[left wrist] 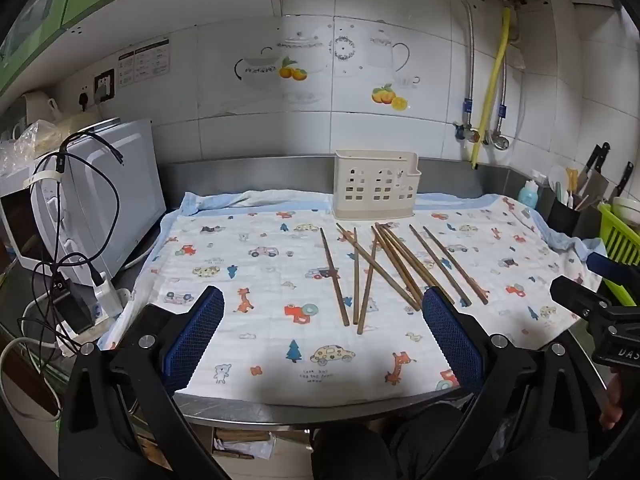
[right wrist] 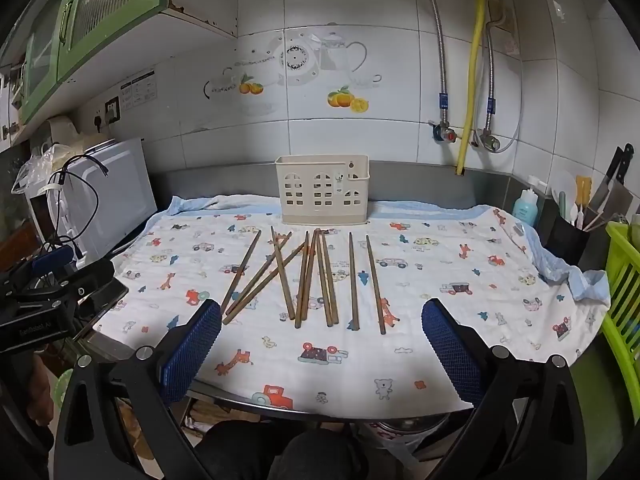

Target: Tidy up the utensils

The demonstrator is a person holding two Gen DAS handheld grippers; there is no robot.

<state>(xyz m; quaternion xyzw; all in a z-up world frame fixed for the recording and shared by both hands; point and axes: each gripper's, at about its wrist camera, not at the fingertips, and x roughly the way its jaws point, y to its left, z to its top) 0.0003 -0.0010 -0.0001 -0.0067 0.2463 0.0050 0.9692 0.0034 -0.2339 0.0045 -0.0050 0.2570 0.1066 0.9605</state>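
Blue mesh pads fill the bottom of my left wrist view: my left hand-held gripper is spread wide with nothing between its fingers, tilted down over the near edge of the worktop. My right hand-held gripper is posed the same way, spread wide and empty, angled down at the cloth with cartoon cars and animals that covers the worktop. In the left view the right tool shows at the right edge, level with mine and well apart from it.

About ten wooden chopsticks lie loose on the cloth, beyond both sets of fingertips and touching neither. Seen from the right hand-held gripper they fan out straight ahead, between its two fingers, some crossing on the left of the group. Seen from the left one, they sit ahead and toward its right finger.

Behind the chopsticks, against the steel backsplash, stands a cream utensil holder with window-shaped cutouts, upright. I see nothing sticking out of its top.
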